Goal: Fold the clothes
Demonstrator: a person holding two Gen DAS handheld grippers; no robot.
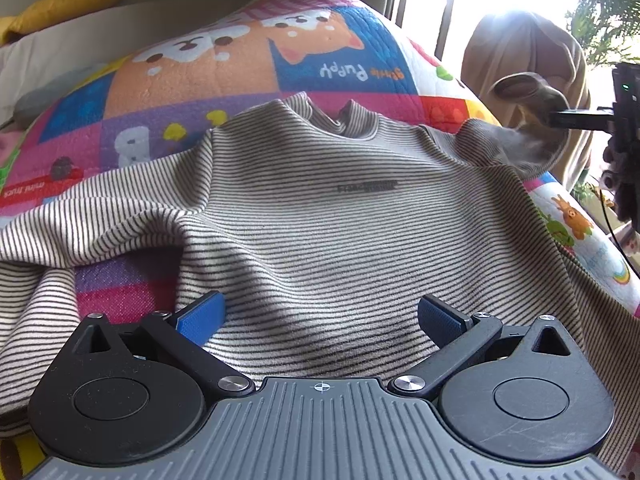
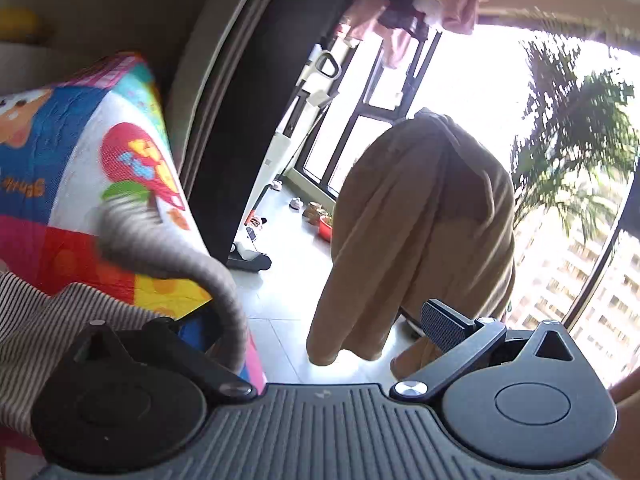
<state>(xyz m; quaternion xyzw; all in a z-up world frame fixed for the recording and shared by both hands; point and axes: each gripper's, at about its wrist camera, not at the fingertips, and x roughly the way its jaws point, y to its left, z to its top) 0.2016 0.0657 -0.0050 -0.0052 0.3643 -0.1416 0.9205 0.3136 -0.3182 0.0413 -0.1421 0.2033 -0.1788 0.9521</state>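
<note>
Nearest the left wrist camera, the left gripper [image 1: 320, 318] sits low over the hem end of the striped sweater [image 1: 320, 216], its blue-padded fingers [image 1: 202, 316] spread wide with nothing between them. The sweater lies front-up on a bright cartoon-print quilt [image 1: 208, 60], collar [image 1: 344, 120] away from the camera, body spread fairly flat with a small dark logo [image 1: 366, 187] across the chest. Its fabric is cream with fine dark horizontal stripes; the sleeve on the picture's left is bunched into a loose fold [image 1: 92, 236] beside the body, showing quilt through the gap. The sleeve on the picture's right is lifted off the quilt, its cuff [image 1: 520, 88] curling up and blurred, with the right gripper [image 1: 556, 116] reaching in from the edge at that sleeve. From the right wrist camera, the right gripper [image 2: 316, 328] has its fingers well apart; the grey-looking sleeve [image 2: 168, 256] arcs across the left finger, draped over it, and whether anything pinches it cannot be told. Behind stands a tan cloth [image 2: 424, 232] draped over something upright, near tall windows [image 2: 360, 128] and a leafy plant [image 2: 576, 140]. A yellow cushion [image 1: 64, 4] lies beyond the quilt.
</note>
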